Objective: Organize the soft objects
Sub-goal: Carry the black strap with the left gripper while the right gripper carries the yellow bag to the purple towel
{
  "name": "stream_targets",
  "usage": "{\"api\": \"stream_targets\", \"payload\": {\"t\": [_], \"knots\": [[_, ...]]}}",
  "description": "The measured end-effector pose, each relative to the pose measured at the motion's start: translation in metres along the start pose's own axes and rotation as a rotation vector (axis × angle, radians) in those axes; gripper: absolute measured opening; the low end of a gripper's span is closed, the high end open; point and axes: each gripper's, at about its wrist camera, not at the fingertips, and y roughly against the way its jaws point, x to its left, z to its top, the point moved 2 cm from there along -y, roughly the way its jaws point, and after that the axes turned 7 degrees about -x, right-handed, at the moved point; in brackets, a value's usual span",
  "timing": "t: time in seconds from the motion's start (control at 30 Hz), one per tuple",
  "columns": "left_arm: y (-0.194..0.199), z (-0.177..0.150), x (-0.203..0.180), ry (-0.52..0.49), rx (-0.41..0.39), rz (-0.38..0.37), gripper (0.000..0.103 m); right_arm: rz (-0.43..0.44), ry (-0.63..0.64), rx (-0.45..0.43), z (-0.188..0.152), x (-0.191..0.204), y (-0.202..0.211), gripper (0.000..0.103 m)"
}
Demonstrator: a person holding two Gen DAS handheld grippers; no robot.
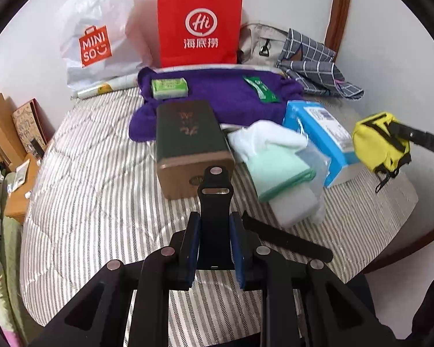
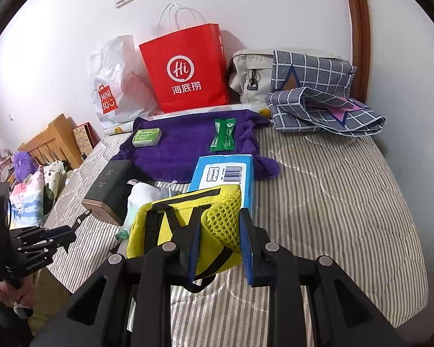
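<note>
1. The left hand-held gripper (image 1: pixel 215 248) was clenched on a black strap with a metal stud and slot (image 1: pixel 215 199), which stood up between its blue pads above the bed.
2. A loose black length of that strap (image 1: pixel 286 241) trailed to the right of the pads over the grey-and-white striped quilt (image 1: pixel 95 190) on the bed.
3. The right hand-held gripper (image 2: pixel 221 248) was clenched on a small yellow fabric pouch with black trim and a mesh panel (image 2: pixel 188 225), holding it clear of the quilt.
4. In the left wrist view that pouch (image 1: pixel 380 141) hung at the right edge, just beside a blue-and-white cardboard box (image 1: pixel 318 133).
5. A dark green rectangular box with a bronze-coloured end (image 1: pixel 191 144) lay on the quilt ahead of the left hand-held gripper.
6. Beside it lay a pile of white and mint-green folded cloths (image 1: pixel 272 156), touching the blue box.
7. Behind them a purple towel (image 1: pixel 217 95) was spread out, carrying a light green tissue pack (image 1: pixel 168 87) and a dark green wipes packet (image 1: pixel 261 89), well apart.
8. Against the wall stood a red paper bag with white handles (image 1: pixel 199 26), a white plastic shopping bag (image 1: pixel 98 37), a beige bag (image 2: pixel 248 75) and a grey checked cloth (image 2: pixel 318 101).
</note>
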Motion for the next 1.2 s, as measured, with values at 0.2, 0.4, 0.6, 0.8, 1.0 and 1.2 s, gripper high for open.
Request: {"api": "stream_targets", "payload": {"t": [0.2, 0.4, 0.6, 0.8, 1.0, 1.2], "knots": [[0.011, 0.018, 0.002, 0.014, -0.04, 0.004, 0.02, 0.006, 0.002, 0.002, 0.003, 0.003, 0.0, 0.025], [0.012, 0.038, 0.004, 0.015, -0.065, 0.014, 0.02, 0.007, -0.001, -0.008, 0.011, 0.002, -0.001, 0.025], [0.011, 0.057, 0.006, 0.015, -0.082, 0.029, 0.02, 0.01, -0.006, -0.019, 0.022, 0.001, -0.004, 0.025], [0.007, 0.077, 0.013, 0.039, -0.097, 0.037, 0.02, 0.012, -0.013, -0.029, 0.035, -0.003, -0.011, 0.025], [-0.005, 0.093, 0.02, 0.059, -0.102, 0.046, 0.02, 0.014, -0.013, -0.035, 0.05, -0.004, -0.022, 0.025], [-0.02, 0.114, 0.024, 0.063, -0.101, 0.042, 0.02, 0.013, -0.015, -0.04, 0.065, -0.004, -0.038, 0.025]]}}
